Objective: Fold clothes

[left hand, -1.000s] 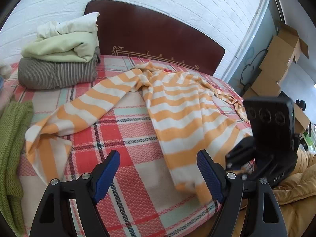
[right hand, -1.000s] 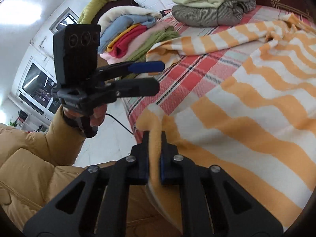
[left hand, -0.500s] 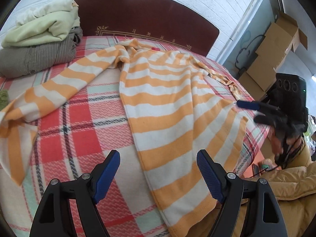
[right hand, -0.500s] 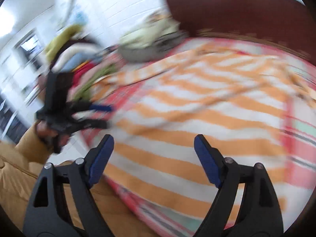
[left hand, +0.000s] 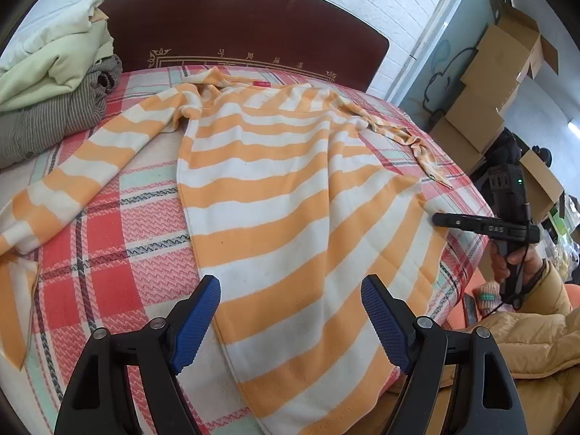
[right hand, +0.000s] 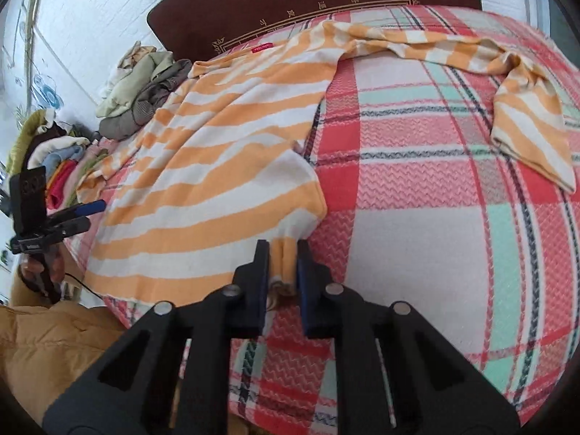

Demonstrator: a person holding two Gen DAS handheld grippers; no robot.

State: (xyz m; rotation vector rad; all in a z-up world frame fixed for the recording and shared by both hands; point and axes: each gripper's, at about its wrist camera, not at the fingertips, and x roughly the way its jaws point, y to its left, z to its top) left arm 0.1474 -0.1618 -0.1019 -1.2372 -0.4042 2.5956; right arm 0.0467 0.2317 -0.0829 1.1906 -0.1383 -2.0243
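Sweater (left hand: 275, 195): spread flat across the plaid bed (left hand: 108, 239), collar at the far headboard (left hand: 232, 18), hem hanging over the near edge.
Right gripper (right hand: 284, 264): jaws closing narrow, the sweater's near right hem corner bunched between the pads.
Left gripper (left hand: 290, 311): wide, nothing between the fingers, hovering over the near hem.
Open room: bare plaid right of the sweater, up to the far right sleeve (right hand: 525, 127).
Left side: 2 folded garments (left hand: 47, 87) stacked by the headboard, near the left sleeve (left hand: 72, 181).
Right edge: boxes (left hand: 500, 72) beyond the bed.
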